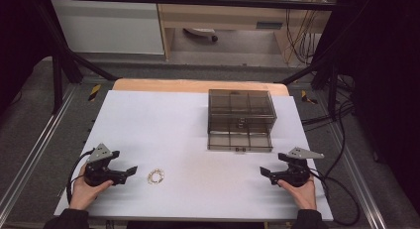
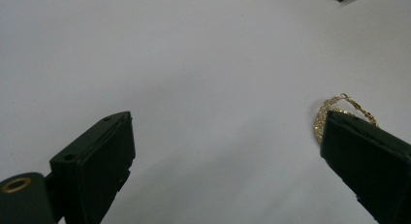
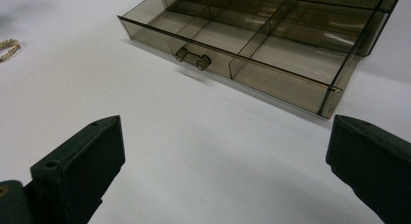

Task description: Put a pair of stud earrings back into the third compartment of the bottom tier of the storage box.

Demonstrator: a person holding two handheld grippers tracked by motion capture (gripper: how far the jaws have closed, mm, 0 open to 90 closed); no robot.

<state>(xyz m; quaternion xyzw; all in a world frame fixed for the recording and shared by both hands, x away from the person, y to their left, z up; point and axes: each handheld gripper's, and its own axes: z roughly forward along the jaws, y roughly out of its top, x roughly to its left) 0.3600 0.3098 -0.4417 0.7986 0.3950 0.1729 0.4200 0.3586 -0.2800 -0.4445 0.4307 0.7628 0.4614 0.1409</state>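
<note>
A gold bracelet (image 1: 156, 176) lies on the white table sheet near the front left; in the left gripper view the bracelet (image 2: 324, 112) peeks out from behind the right-hand jaw. My left gripper (image 1: 131, 171) rests just left of it, open, nothing between its jaws. A smoky transparent drawer box (image 1: 241, 119) stands at the middle right, its lower drawer (image 3: 252, 49) pulled out, with empty compartments and a small handle (image 3: 193, 58). My right gripper (image 1: 264, 172) sits at the front right, open and empty, pointing left, apart from the drawer.
The white sheet (image 1: 163, 125) covers a wooden tabletop inside a black frame. Cables trail from both grippers; several more hang at the back right (image 1: 297, 26). A white cabinet and wooden desk stand beyond the table.
</note>
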